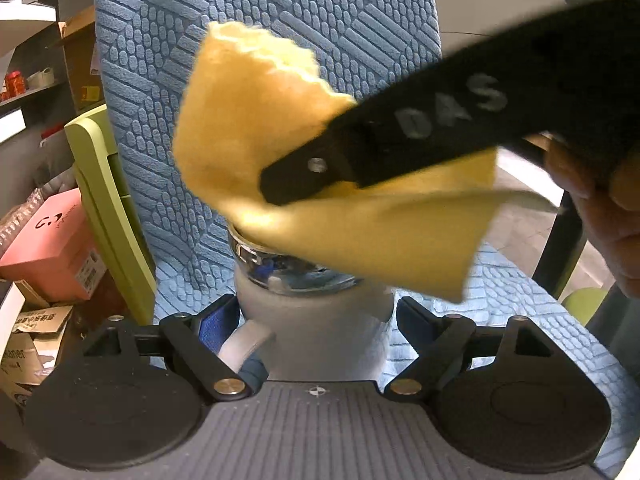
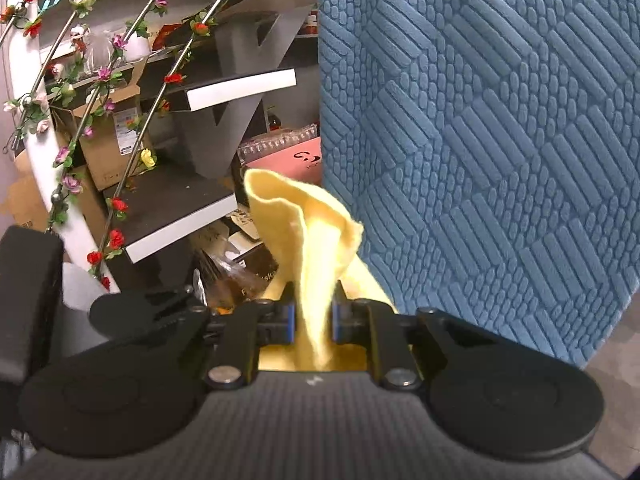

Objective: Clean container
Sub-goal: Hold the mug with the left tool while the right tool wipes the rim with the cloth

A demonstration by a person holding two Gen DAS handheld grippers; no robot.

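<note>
A white mug (image 1: pixel 316 320) with a handle at its left and a shiny steel rim (image 1: pixel 280 268) is held upright in my left gripper (image 1: pixel 316 320), whose blue pads press on both sides of it. My right gripper (image 2: pixel 314 320) is shut on a yellow cloth (image 2: pixel 316 240). In the left wrist view the cloth (image 1: pixel 256 128) hangs over the mug's mouth, with the right gripper's black finger (image 1: pixel 360 156) in front of it. The inside of the mug is hidden by the cloth.
A blue textured mat (image 1: pixel 168 120) covers the table behind and under the mug; it also shows in the right wrist view (image 2: pixel 480 140). A green chair (image 1: pixel 104 200) and pink box (image 1: pixel 52 248) stand at the left. Stairs with flower garlands (image 2: pixel 120 120) and cardboard boxes lie beyond.
</note>
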